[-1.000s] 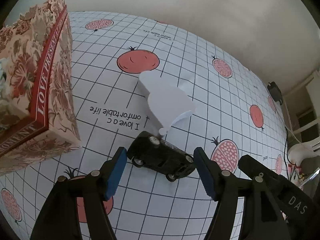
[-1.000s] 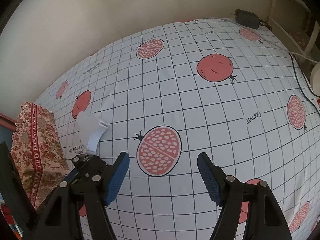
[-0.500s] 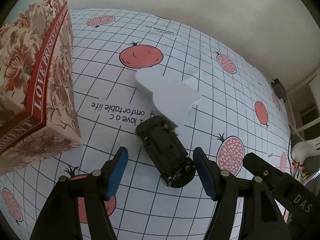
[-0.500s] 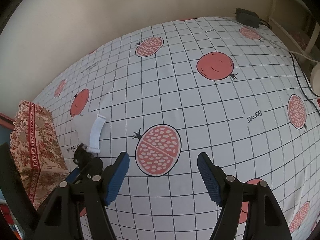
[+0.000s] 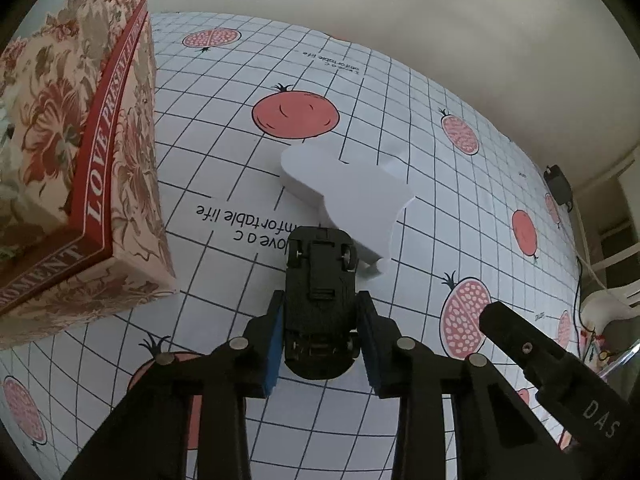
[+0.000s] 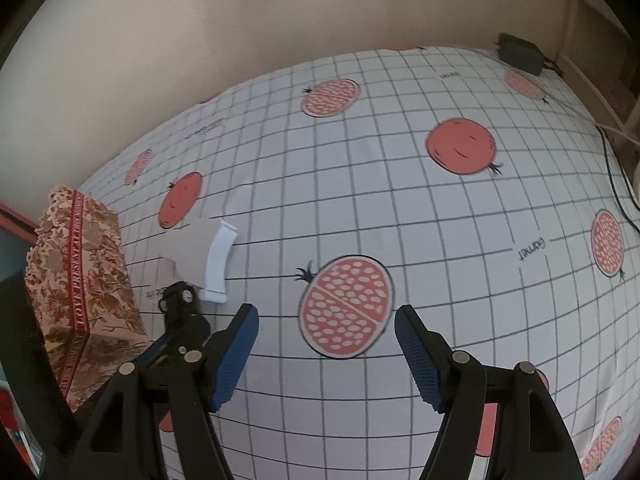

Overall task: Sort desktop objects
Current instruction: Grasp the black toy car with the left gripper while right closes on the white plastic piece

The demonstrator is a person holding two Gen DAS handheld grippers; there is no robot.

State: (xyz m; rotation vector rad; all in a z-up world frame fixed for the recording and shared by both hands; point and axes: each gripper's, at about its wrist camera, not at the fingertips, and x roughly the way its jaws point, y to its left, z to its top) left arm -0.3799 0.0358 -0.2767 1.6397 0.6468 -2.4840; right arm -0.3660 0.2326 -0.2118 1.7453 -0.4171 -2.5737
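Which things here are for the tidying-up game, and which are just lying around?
For the job:
black toy car, between the closing left tongs
white plastic piece
floral box

Just lying about:
black power adapter
cable
pomegranate tablecloth

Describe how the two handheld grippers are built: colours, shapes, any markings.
The left gripper and right gripper look alike: two black angular plastic fingers set with round silver bolt heads, each tipped with a blue ribbed pad. In the left wrist view, the right gripper's black body carries white letters "DAS". No cables, hands or sleeves show.
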